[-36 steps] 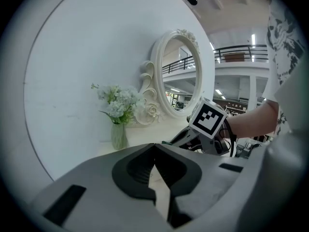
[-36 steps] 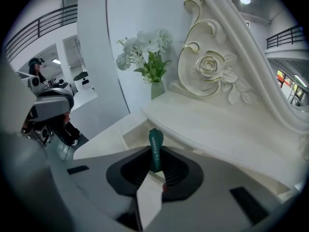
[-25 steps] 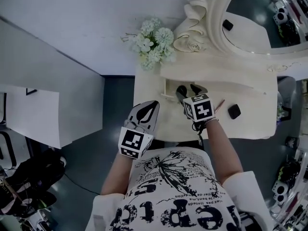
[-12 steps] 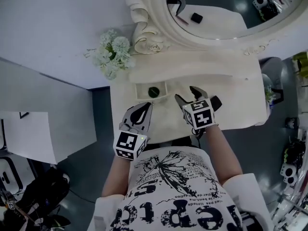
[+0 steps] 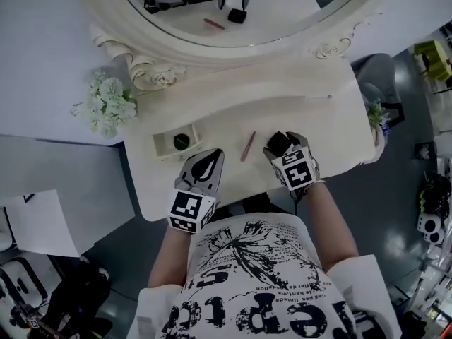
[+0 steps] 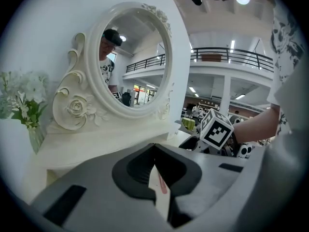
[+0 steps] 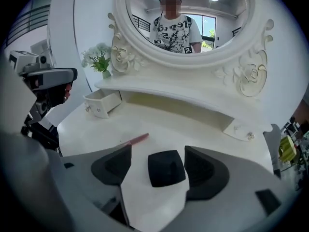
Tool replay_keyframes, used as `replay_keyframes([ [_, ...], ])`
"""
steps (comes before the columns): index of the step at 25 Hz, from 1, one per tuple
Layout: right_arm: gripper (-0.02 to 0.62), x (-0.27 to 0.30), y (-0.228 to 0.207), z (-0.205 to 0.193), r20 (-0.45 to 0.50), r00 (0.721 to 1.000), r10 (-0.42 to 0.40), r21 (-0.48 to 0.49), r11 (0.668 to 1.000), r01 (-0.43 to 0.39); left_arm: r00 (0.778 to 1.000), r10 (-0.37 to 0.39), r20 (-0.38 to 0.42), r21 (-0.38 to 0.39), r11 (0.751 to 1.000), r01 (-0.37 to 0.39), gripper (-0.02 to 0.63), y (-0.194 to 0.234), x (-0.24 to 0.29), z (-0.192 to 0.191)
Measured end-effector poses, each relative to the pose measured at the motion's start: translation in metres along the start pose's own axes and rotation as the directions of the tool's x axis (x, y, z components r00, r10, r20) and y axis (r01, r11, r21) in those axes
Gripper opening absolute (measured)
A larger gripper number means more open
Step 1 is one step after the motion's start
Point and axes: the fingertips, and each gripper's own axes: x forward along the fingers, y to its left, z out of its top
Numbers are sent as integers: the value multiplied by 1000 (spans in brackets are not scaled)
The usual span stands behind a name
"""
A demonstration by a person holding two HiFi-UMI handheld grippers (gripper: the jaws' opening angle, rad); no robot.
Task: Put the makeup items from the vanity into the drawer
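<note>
We have just opened the right hand-held gripper (image 5: 286, 144) wide around the black compact (image 7: 166, 168). The left hand-held gripper (image 5: 214, 153) is closed, empty.

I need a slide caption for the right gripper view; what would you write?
Right gripper, jaws just opened wide, straddles a black compact on the vanity, pink pencil beyond.

Cream vanity (image 5: 332, 126) stands tight against a white wall (image 5: 42, 48), carved oval mirror (image 5: 296, 9) rising behind it, white flowers (image 5: 106, 106) at its left end. Dark grey floor (image 5: 402, 189) all around. Off beyond, ceiling lights (image 6: 243, 1) glow above a railed balcony (image 6: 227, 57).
</note>
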Motion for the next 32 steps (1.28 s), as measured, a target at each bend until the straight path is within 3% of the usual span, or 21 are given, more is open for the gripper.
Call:
replay_keyframes([
  [3,333,9,-12,-18,-44,998,35,-4,999,-36,1000,18,-22,-20,1000,-19,20,-10,13,-7],
  [11,348,39,-11,-46,-141,984,109,-124,984,-127,992,114,-52,-78,990,-118,20,-10,30,-27],
  [23,344,42,-17,-51,-144,981,130,-131,980,-149,987,150,-55,-95,983,-155,20,-20,22,-37],
  [26,342,38,-15,-44,-144,981,133,-113,982,-150,986,159,-43,-90,983,-162,20,-14,17,-32],
  [32,342,22,5,3,-53,987,149,-89,984,-154,983,182,2,-92,979,-181,20,2,-5,-18],
])
